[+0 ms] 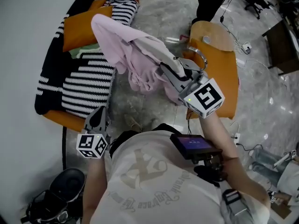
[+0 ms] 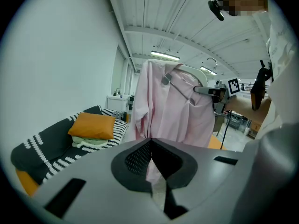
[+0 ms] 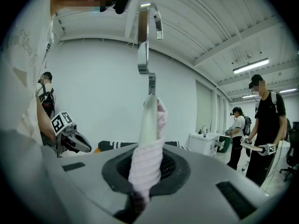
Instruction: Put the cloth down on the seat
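A pale pink shirt (image 1: 135,55) hangs on a hanger, held up in the air in front of the sofa seat (image 1: 88,83). My right gripper (image 1: 169,73) is shut on the hanger's neck with pink cloth (image 3: 145,164) bunched between the pads; the metal hook (image 3: 148,31) rises above it. In the left gripper view the shirt (image 2: 173,106) hangs straight ahead, to the right of the sofa (image 2: 42,148). My left gripper (image 1: 97,118) is low at the left, shut and empty, apart from the shirt.
The sofa has a black-and-white striped cover, an orange cushion (image 1: 81,27) and a folded green cloth (image 1: 81,50) on it. An orange chair (image 1: 219,64) stands to the right. Cables lie on the floor. People (image 3: 266,125) stand by a white cabinet (image 3: 203,143).
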Demonstrator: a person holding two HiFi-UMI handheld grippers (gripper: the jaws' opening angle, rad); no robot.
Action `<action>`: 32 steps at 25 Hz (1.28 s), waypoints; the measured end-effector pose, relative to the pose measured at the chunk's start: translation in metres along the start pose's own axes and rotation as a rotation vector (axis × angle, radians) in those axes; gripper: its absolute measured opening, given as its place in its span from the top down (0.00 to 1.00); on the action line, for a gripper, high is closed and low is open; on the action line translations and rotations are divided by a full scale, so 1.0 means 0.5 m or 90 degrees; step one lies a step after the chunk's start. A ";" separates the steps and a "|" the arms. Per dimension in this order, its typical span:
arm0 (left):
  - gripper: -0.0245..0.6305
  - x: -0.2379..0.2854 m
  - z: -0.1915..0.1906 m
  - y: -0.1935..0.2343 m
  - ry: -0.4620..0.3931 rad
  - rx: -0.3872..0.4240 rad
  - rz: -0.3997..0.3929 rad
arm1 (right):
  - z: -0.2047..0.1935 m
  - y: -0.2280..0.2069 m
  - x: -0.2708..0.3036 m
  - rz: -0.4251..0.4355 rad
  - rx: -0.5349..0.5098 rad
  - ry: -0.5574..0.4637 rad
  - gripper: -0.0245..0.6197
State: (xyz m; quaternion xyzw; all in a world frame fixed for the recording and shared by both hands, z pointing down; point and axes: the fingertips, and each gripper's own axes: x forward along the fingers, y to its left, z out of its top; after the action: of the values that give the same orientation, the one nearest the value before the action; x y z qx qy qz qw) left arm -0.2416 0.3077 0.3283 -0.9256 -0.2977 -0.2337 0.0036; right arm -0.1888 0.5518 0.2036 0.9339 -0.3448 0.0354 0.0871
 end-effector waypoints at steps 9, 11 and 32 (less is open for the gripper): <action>0.94 0.091 0.030 0.013 0.012 -0.002 -0.073 | 0.025 -0.042 0.050 -0.016 -0.001 0.026 0.92; 0.94 0.108 0.036 0.028 0.017 0.004 -0.087 | 0.026 -0.045 0.065 -0.026 0.000 0.027 0.92; 0.94 0.113 0.054 0.354 -0.017 -0.070 -0.080 | 0.192 0.000 0.364 -0.021 -0.049 0.004 0.92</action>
State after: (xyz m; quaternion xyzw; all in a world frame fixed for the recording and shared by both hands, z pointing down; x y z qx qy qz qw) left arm -0.0920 0.1970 0.3524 -0.9070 -0.3419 -0.2369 -0.0655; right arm -0.0498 0.4177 0.1322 0.9354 -0.3299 0.0238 0.1251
